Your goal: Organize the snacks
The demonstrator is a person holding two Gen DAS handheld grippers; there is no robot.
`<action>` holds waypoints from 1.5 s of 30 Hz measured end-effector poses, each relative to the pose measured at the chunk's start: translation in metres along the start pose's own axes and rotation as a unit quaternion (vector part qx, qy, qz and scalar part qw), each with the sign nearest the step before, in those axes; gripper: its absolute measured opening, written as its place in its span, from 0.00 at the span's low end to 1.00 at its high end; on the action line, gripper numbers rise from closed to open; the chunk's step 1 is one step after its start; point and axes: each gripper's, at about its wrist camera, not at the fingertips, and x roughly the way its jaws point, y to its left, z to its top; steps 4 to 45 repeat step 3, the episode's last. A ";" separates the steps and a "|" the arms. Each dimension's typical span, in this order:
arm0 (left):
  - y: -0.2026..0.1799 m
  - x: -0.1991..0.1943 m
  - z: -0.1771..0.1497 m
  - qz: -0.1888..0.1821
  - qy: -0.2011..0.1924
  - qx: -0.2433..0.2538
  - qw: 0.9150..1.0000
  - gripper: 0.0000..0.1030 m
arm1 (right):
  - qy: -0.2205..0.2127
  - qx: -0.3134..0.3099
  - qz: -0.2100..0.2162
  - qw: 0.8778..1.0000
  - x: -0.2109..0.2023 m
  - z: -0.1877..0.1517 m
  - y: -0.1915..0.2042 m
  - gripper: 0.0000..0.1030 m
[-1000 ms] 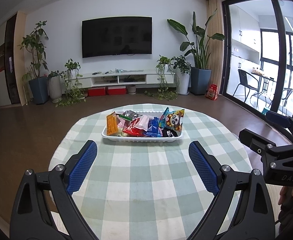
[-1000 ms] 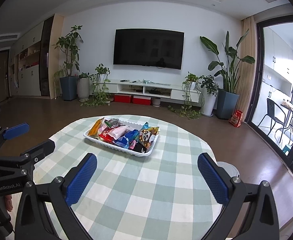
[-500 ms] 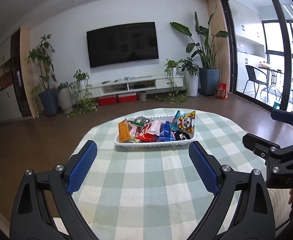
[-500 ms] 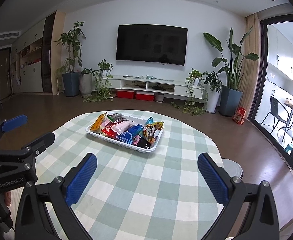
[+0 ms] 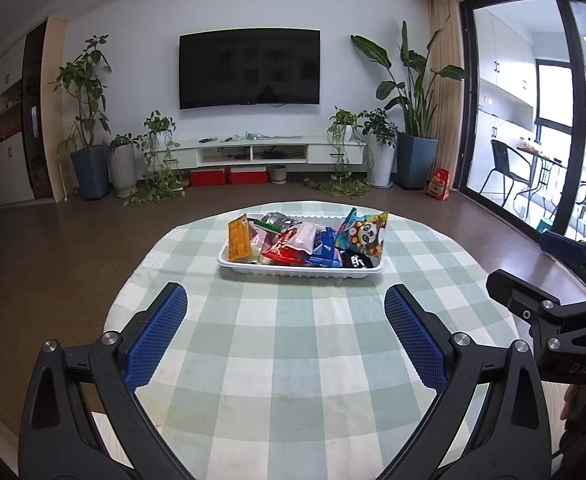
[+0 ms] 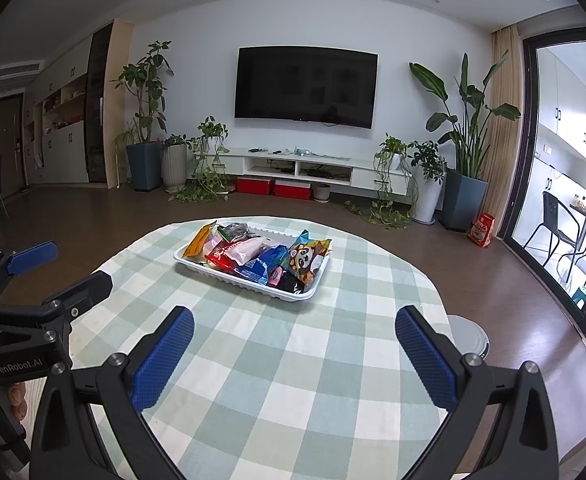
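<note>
A white tray sits at the far middle of a round table with a green checked cloth. It holds several snack packets, among them an orange one, a red one and a panda bag. The tray also shows in the right wrist view. My left gripper is open and empty, above the cloth short of the tray. My right gripper is open and empty, also short of the tray. Each gripper shows at the edge of the other's view.
The table's edge curves round on all sides, with brown floor beyond. A white round object stands on the floor by the table's right edge. A TV, a low cabinet and potted plants line the far wall.
Both views have tilted up and shifted, so the tray now sits lower and nearer the middle of the left view. Both grippers stay open and empty.
</note>
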 end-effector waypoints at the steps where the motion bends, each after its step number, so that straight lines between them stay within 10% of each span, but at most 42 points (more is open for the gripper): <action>1: 0.006 0.002 0.000 0.004 0.002 0.003 1.000 0.97 | 0.000 0.000 0.000 1.000 -0.001 0.000 0.000 1.00; 45: 0.020 0.010 -0.001 0.008 -0.002 0.002 1.000 0.97 | 0.002 -0.001 0.000 1.000 -0.002 -0.001 0.001 1.00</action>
